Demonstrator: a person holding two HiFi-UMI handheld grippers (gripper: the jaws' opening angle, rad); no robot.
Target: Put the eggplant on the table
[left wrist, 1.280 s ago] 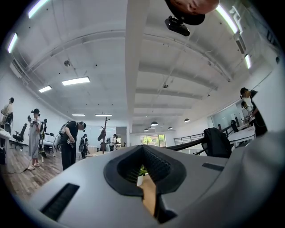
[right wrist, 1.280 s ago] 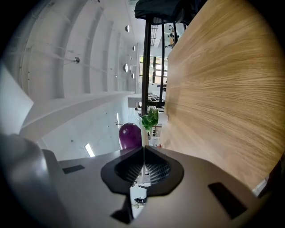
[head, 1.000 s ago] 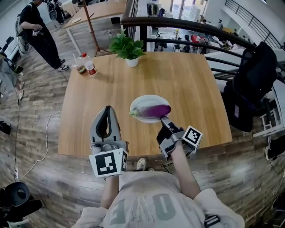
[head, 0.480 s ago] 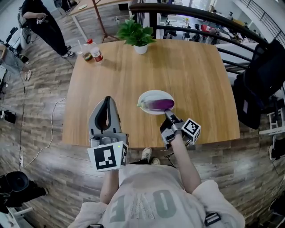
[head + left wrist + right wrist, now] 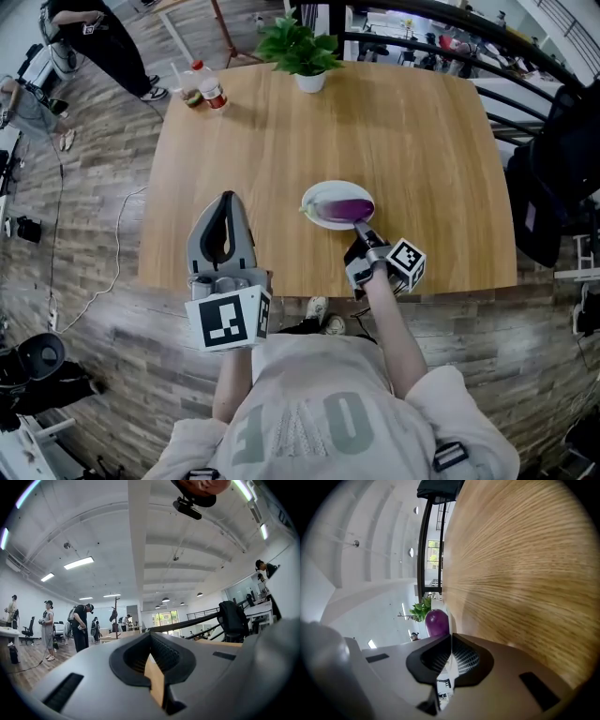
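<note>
R. gripper (image 5: pixel 357 227) is seen clamped on rim of plate (image 5: pixel 322 188) w/ eggplant (image 5: pixel 347 208); L. gripper (image 5: pixel 225 198) is held shut, empty.

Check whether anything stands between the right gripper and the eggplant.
Nothing visible blocks it. The right gripper is shut on the near rim of the white plate, and the eggplant lies on that plate just beyond the jaws.

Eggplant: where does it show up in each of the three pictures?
Head view: middle right, the eggplant lies on a plate near the table's front edge.
Left gripper view: not in it.
Right gripper view: left of centre, just above the hand-held gripper.
Shared landmark: the potted plant, beyond the eggplant in both.
</note>
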